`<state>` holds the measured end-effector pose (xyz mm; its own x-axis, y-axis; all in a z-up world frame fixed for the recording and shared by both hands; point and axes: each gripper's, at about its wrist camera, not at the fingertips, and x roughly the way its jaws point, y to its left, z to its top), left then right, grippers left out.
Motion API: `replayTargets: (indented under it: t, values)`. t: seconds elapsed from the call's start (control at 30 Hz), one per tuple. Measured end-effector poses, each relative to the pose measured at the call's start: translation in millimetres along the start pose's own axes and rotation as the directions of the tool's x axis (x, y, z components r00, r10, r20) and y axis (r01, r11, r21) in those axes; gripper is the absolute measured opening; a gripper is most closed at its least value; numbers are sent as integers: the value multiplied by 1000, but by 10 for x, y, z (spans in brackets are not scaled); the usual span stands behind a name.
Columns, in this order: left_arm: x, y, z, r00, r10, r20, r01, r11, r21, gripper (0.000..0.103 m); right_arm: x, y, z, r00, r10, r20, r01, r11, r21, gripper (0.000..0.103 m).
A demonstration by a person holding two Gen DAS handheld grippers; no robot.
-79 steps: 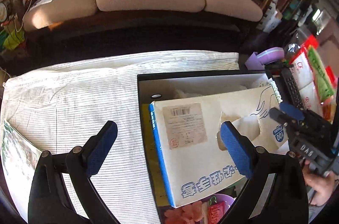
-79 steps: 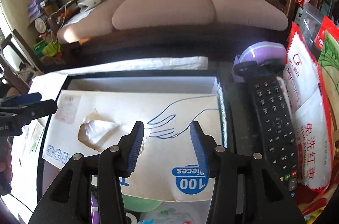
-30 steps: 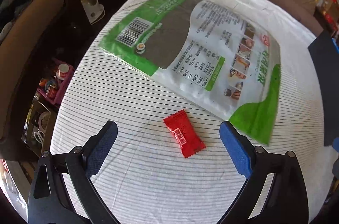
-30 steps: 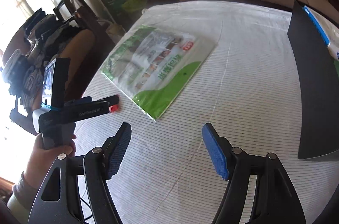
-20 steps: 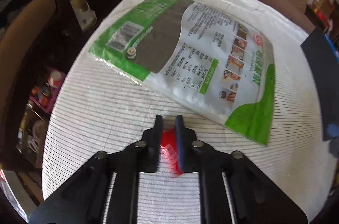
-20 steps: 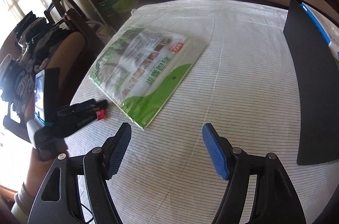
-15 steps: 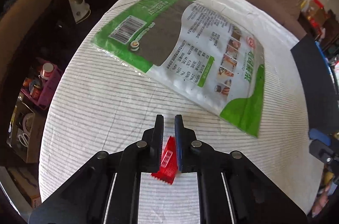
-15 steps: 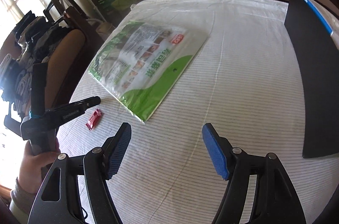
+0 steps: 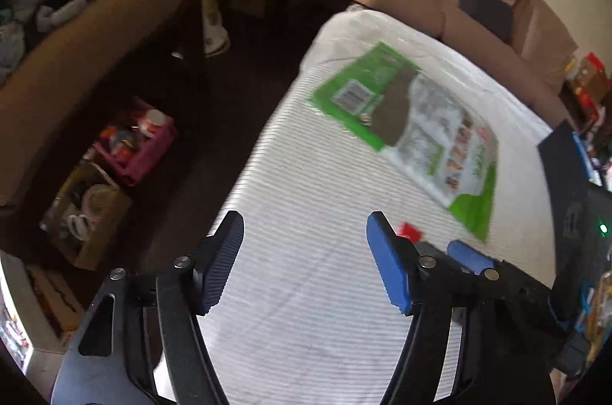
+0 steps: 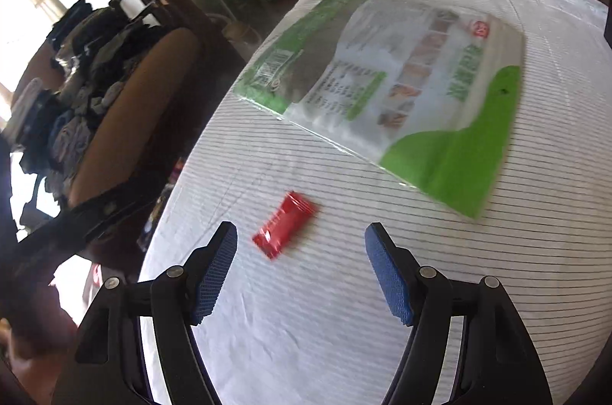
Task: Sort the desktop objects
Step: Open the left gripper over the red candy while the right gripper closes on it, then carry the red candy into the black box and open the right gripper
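— Opening, was the left gripper (image 9: 304,261) empty?
— Yes, nothing between its jaws. The right gripper (image 10: 300,269) stood wide, empty, low in frame; the red candy (image 10: 285,224) lay just beyond, the green seaweed packet (image 10: 386,87) farther up on the striped tablecloth (image 10: 440,290).

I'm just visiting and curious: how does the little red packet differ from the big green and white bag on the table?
The red packet is far smaller than the green and white bag. The packet is plain red; the bag is printed with text, small pictures and a barcode. The packet lies nearer the right gripper, just ahead of its open fingers; the bag lies farther back. Both lie flat on the striped tablecloth, untouched.
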<state>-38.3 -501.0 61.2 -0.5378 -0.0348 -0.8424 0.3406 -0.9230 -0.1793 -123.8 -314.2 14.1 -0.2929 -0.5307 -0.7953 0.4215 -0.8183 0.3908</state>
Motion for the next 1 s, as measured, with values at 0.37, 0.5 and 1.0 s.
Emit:
replayTargets:
  t: [0.37,0.5,1.0]
  values:
    - [-33,322,-65,999,40,9,-40,999,-20,64,372,521,-129,932,-343,121,358,922,-147,47]
    - [-100,297,-80,1000,29,10,-28,1000,-12,64,353,550,-180,938,-318,139,343,910,-235,23]
    - [-264,-523,-196,990,-132,-47,136,987,87,64,-809,-252,5,996,56,69,-53,998,-46,22]
